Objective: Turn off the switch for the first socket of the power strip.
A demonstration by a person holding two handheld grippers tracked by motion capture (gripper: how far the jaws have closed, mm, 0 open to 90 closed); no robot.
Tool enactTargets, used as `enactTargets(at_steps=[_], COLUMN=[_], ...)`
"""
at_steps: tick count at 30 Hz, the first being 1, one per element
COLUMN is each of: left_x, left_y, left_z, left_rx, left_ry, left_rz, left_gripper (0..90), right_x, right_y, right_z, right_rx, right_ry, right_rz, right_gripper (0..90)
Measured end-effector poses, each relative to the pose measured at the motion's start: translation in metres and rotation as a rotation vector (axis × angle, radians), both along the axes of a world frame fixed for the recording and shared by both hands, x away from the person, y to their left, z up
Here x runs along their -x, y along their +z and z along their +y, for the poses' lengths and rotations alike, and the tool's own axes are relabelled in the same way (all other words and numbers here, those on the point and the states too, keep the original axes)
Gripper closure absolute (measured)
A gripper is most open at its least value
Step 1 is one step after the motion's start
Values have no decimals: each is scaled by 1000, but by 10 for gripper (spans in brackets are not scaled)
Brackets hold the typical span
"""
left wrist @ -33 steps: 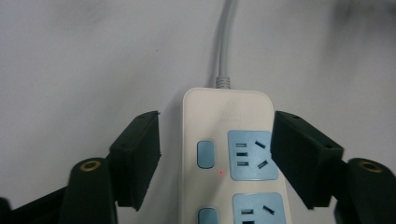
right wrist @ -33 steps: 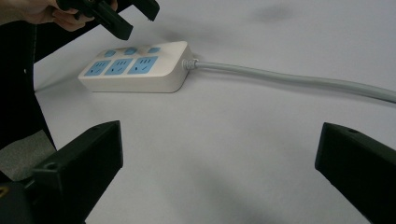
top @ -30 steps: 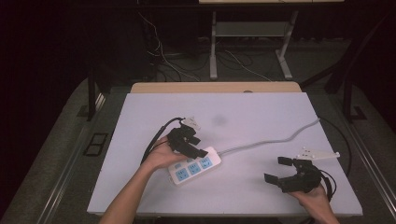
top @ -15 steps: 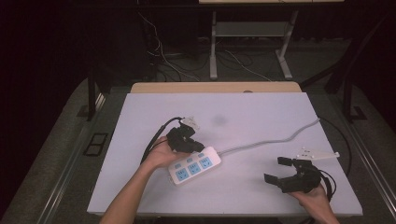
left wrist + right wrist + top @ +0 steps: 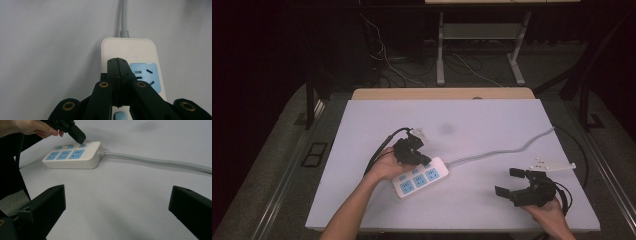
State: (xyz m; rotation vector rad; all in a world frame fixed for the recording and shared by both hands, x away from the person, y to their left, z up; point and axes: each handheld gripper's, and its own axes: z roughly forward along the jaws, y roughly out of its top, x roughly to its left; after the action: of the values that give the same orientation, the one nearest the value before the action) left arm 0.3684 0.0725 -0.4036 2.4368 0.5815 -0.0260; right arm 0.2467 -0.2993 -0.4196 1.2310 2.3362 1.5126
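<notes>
3 blue sockets face up on the white power strip, where the left gripper presses with fingers closed, while the right gripper rests wide open on the bench.

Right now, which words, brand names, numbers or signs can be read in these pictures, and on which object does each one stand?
No text can be read here.
Power strip: faint embossed marking above the first blue socket, too pale and blurred to read.
Blue switches on the power strip: no readable marks.
Left gripper, shut: no label seen.
Right gripper, open: no label seen.
White table: no writing.
</notes>
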Motion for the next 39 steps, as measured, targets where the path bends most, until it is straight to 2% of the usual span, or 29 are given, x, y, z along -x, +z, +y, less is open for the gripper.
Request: enactTargets(at_steps=[4, 13, 24, 31, 35, 39], left_x=[0, -1, -6, -7, -5, -5], left_y=[-2, -4, -7, -10, -9, -9], left_z=[-1, -3, 1, 3, 2, 2], left_rx=[-10, 6, 44, 63, 55, 51], left_ry=[-11, -21, -1, -1, -6, 0], left_rz=[3, 14, 78, 87, 71, 79], left_gripper=[894, 896, 897, 898, 898, 897], right_x=[0, 0, 1, 2, 2, 1], right_y=[0, 0, 0, 1, 1, 0], right_z=[0, -1, 0, -2, -4, -5], right_rx=[1, 0, 2, 0, -1, -3], right_ry=[0, -1, 1, -7, -12, -15], right_rz=[-1, 0, -1, -4, -5, -5], right_gripper=[8, 8, 8, 8, 8, 7])
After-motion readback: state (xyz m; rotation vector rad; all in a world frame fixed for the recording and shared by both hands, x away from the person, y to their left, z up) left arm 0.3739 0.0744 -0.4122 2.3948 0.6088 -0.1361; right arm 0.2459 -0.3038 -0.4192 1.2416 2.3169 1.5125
